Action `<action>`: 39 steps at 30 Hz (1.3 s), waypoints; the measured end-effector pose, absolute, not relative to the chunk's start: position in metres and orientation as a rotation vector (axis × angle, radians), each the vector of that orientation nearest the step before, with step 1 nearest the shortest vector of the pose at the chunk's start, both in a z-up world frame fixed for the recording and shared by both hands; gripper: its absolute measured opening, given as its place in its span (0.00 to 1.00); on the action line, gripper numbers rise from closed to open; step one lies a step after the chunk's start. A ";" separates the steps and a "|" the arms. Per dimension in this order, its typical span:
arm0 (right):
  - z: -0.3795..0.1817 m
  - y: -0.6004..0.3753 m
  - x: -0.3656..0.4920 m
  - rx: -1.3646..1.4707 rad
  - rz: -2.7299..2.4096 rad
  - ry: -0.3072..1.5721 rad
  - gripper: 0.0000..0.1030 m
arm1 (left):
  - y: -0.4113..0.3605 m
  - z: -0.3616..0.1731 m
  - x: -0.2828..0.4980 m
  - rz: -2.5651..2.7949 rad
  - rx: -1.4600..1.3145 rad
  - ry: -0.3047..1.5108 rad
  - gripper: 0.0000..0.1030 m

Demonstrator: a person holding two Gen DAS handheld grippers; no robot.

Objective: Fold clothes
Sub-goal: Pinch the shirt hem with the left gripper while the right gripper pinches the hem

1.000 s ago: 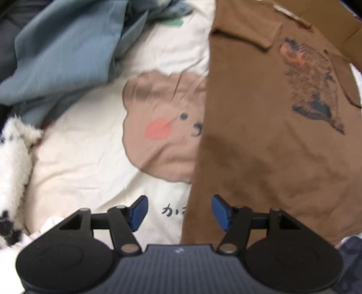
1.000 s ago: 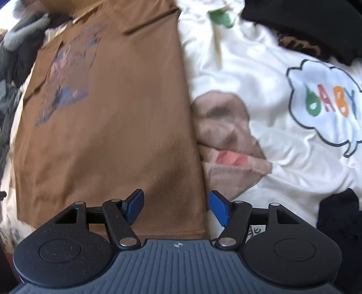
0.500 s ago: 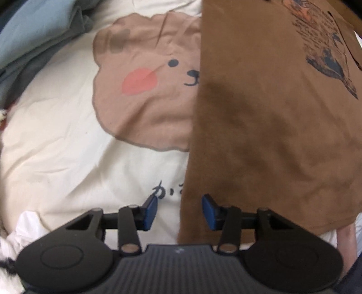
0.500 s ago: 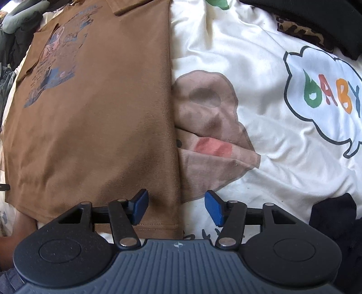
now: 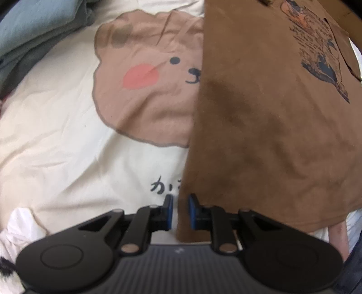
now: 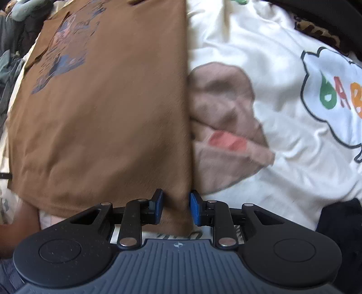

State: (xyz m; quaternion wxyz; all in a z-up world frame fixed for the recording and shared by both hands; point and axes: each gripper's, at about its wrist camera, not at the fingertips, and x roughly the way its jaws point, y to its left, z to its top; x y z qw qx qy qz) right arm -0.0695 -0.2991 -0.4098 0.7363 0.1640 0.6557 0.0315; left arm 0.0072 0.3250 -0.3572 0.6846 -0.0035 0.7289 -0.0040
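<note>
In the left wrist view, the left gripper [image 5: 180, 209] is pointing down over the bottom corner of a brown T-shirt [image 5: 271, 126], which is lying flat on a cream bedsheet [image 5: 56, 140] printed with a bear face [image 5: 149, 90]. The gripper's jaws are closing — the gap between the blue pads [image 5: 169, 209] is narrow, and the shirt's side edge and hem corner are sitting in it, though the pads are not yet clearly pressing on the cloth. The shirt's printed picture [image 5: 321, 52] is showing at the upper right. A pile of blue-grey clothes [image 5: 38, 29] is lying at the upper left, apart from the shirt, and a bit of fluffy white fabric [image 5: 13, 239] is showing at the lower left edge.

In the right wrist view, the right gripper [image 6: 176, 209] is straddling the opposite bottom corner of the same shirt [image 6: 108, 108]. Its jaws are closing too, wider apart than the left ones, with the shirt's edge running up between them; I cannot see the pads squeezing it yet. The sheet [image 6: 282, 108] is spreading out to the right, carrying a speech bubble with coloured letters [image 6: 334, 95]. A dark garment [image 6: 339, 217] is lying at the lower right, and another dark one [image 6: 321, 13] is lying along the top right
</note>
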 end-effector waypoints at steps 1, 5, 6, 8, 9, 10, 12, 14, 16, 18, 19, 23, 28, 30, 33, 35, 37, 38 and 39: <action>-0.410 -0.301 -0.068 0.369 0.067 1.436 0.31 | 0.325 -0.358 0.006 -0.007 -0.010 1.635 0.20; -0.414 -0.302 -0.067 0.381 0.074 1.440 0.31 | 0.320 -0.361 0.001 -0.006 0.002 1.632 0.26; -0.415 -0.302 -0.069 0.383 0.079 1.445 0.31 | 0.319 -0.362 0.000 -0.009 0.005 1.633 0.27; -0.414 -0.303 -0.074 0.383 0.088 1.451 0.31 | 0.318 -0.362 -0.003 -0.015 -0.001 1.637 0.25; -0.413 -0.303 -0.076 0.385 0.088 1.453 0.31 | 0.318 -0.362 -0.003 -0.019 -0.006 1.642 0.25; -0.413 -0.304 -0.078 0.392 0.088 1.452 0.27 | 0.319 -0.363 -0.004 -0.025 -0.009 1.652 0.22; -0.413 -0.306 -0.081 0.403 0.086 1.449 0.17 | 0.320 -0.363 -0.004 -0.036 -0.015 1.672 0.10; -0.412 -0.307 -0.082 0.411 0.084 1.447 0.04 | 0.320 -0.360 -0.005 -0.042 -0.012 1.678 0.04; -0.408 -0.306 -0.084 0.395 0.093 1.442 0.01 | 0.318 -0.356 -0.006 -0.045 -0.009 1.673 0.03; -0.401 -0.307 -0.085 0.381 0.105 1.432 0.01 | 0.317 -0.351 -0.009 -0.051 -0.013 1.670 0.03; -0.400 -0.308 -0.085 0.387 0.099 1.428 0.01 | 0.317 -0.349 -0.010 -0.052 -0.015 1.672 0.03; -0.406 -0.312 -0.089 0.410 0.073 1.439 0.03 | 0.317 -0.351 -0.012 -0.039 -0.020 1.690 0.09; -0.413 -0.310 -0.085 0.419 0.064 1.445 0.09 | 0.317 -0.363 -0.013 -0.016 -0.046 1.698 0.17; -0.416 -0.308 -0.085 0.430 0.059 1.438 0.09 | 0.318 -0.365 -0.014 -0.012 -0.059 1.698 0.17; -0.418 -0.308 -0.087 0.452 0.052 1.431 0.09 | 0.316 -0.367 -0.016 -0.009 -0.076 1.699 0.19; -0.417 -0.308 -0.088 0.448 0.062 1.431 0.06 | 0.316 -0.368 -0.018 -0.011 -0.086 1.705 0.18; -0.411 -0.307 -0.089 0.453 0.086 1.424 0.00 | 0.315 -0.367 -0.019 -0.011 -0.099 1.716 0.07; -0.408 -0.310 -0.090 0.454 0.088 1.419 0.00 | 0.314 -0.365 -0.019 -0.013 -0.103 1.719 0.06; -0.404 -0.311 -0.090 0.460 0.086 1.411 0.01 | 0.312 -0.361 -0.019 -0.018 -0.098 1.717 0.06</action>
